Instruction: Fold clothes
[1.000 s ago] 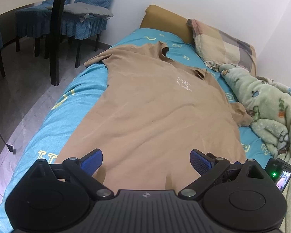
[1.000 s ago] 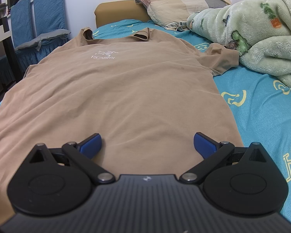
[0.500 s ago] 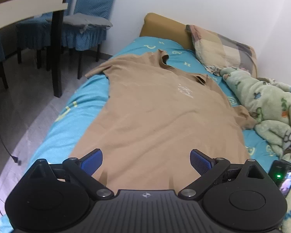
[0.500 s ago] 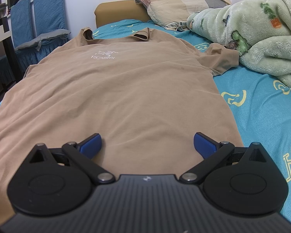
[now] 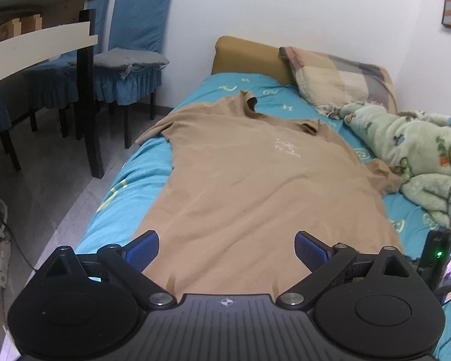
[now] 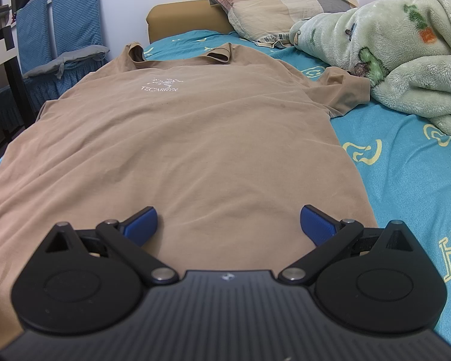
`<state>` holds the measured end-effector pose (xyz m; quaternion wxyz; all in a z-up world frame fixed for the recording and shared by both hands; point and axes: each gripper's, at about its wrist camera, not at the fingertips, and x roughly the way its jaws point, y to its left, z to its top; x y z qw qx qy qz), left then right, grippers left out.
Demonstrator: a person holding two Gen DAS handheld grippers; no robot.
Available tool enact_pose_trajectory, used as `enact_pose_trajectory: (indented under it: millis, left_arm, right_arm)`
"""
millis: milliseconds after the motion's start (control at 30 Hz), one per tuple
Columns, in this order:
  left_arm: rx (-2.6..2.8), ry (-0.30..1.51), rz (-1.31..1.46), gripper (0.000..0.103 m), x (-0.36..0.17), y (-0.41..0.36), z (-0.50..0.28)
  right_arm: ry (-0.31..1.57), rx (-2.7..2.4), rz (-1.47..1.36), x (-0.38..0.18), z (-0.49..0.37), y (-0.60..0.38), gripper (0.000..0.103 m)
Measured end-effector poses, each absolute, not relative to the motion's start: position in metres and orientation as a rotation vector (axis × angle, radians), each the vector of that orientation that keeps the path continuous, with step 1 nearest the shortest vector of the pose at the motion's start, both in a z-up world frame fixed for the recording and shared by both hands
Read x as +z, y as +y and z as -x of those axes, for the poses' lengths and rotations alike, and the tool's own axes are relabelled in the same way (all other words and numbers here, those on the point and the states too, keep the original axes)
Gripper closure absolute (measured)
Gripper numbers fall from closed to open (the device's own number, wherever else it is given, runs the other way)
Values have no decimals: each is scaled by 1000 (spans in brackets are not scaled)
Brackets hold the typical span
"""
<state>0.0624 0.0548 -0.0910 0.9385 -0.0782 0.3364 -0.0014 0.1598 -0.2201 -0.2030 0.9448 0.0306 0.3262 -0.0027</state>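
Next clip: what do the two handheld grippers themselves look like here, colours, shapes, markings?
Both look alike: the left gripper and right gripper each have a matte black ribbed body with a small round emblem, two round black discs, black linkage arms on silver pivot pins, and flat blue textured finger pads. No hands, sleeves or cables show.

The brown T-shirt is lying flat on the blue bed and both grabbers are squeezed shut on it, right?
Not quite. The brown T-shirt does lie flat on the blue bed, but both wrist views show the left gripper and right gripper open, holding nothing.
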Motion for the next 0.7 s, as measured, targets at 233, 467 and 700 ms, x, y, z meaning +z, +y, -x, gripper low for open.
enact_pose_trajectory:
  millis: [233,467,700]
  left_arm:
    - [-29,689,148,5,-91,52,-64]
    - [-51,673,148,5,-87,53,-63]
    - [-66,670,121,4,-89,52,-62]
  right_arm:
    - [665,-6,-62,-203,-160,-220,0]
    - [665,-6,-62,-203,-160,-220,0]
    - [664,-5,-62,-203,-160,-220,0]
